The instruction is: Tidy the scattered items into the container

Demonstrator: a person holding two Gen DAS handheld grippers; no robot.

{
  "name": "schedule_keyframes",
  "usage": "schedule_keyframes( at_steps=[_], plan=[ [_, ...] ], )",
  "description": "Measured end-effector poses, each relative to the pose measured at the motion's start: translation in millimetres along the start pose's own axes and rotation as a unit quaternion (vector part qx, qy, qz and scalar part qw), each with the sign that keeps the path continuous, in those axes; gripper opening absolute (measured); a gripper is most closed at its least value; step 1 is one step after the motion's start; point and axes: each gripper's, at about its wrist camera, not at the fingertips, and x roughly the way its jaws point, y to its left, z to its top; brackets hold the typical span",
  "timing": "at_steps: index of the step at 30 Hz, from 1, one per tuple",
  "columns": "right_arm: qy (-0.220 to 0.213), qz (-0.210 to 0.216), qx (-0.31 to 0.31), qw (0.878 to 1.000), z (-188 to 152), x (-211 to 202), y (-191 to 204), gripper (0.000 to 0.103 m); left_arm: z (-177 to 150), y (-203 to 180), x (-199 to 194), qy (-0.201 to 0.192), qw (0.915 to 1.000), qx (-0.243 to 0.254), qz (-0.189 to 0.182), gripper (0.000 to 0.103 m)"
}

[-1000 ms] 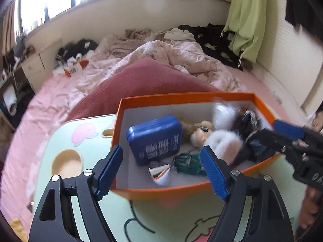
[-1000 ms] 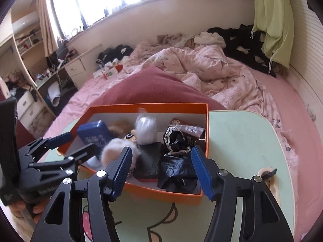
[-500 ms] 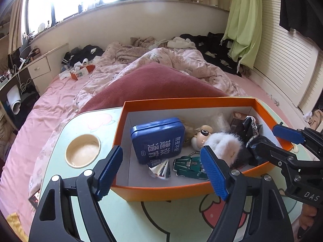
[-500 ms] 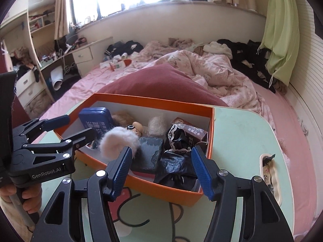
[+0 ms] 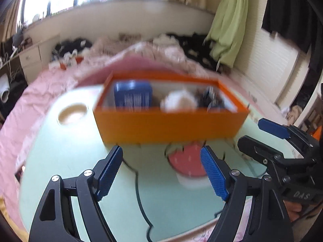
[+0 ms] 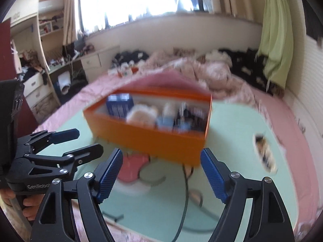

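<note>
An orange box [image 5: 169, 125] stands on a mint-green lap table [image 5: 80, 161], blurred by motion. Inside it I make out a blue tin [image 5: 133, 96], a white fluffy toy [image 5: 179, 101] and dark items [image 5: 212, 98]. My left gripper [image 5: 161, 150] hovers over the table in front of the box, open with nothing between its fingers. In the right wrist view the same box [image 6: 153, 141] holds the blue tin [image 6: 119, 105] and the fluffy toy [image 6: 141, 115]. My right gripper [image 6: 161, 151] is also short of the box, its jaws opening and empty. Each gripper shows in the other's view: right gripper [image 5: 249, 131], left gripper [image 6: 89, 140].
The table has a round cup recess [image 5: 72, 111] at its left and a slot holding a small object [image 6: 264, 155] at its right. Behind the box lies a red cushion [image 6: 167, 78] on a pink bed [image 5: 30, 92]. Drawers [image 6: 40, 92] stand at the left.
Both grippers have drawn back from above the box and now hang over the table in front of it. The right gripper's jaws have spread wider.
</note>
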Motion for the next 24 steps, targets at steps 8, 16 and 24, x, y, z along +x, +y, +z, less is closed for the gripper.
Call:
schedule_keyframes(
  at_steps=[8, 16, 24],
  plan=[
    [0.058, -0.036, 0.024, 0.997, -26.2, 20.9, -10.0, 0.086, -30.1, -10.5, 21.7, 0.005, 0.9971, 0.006, 0.076, 0.088],
    [0.075, -0.069, 0.009, 0.995, -41.6, 31.9, -14.3, 0.103, -34.8, -2.9, 23.6, 0.001, 0.9975, -0.005, 0.07, 0.103],
    [0.07, -0.068, 0.009, 0.995, -41.7, 30.8, -12.3, 0.103, -29.5, -3.9, 27.9, -0.001, 0.9977, -0.001, 0.067, 0.103]
  ],
)
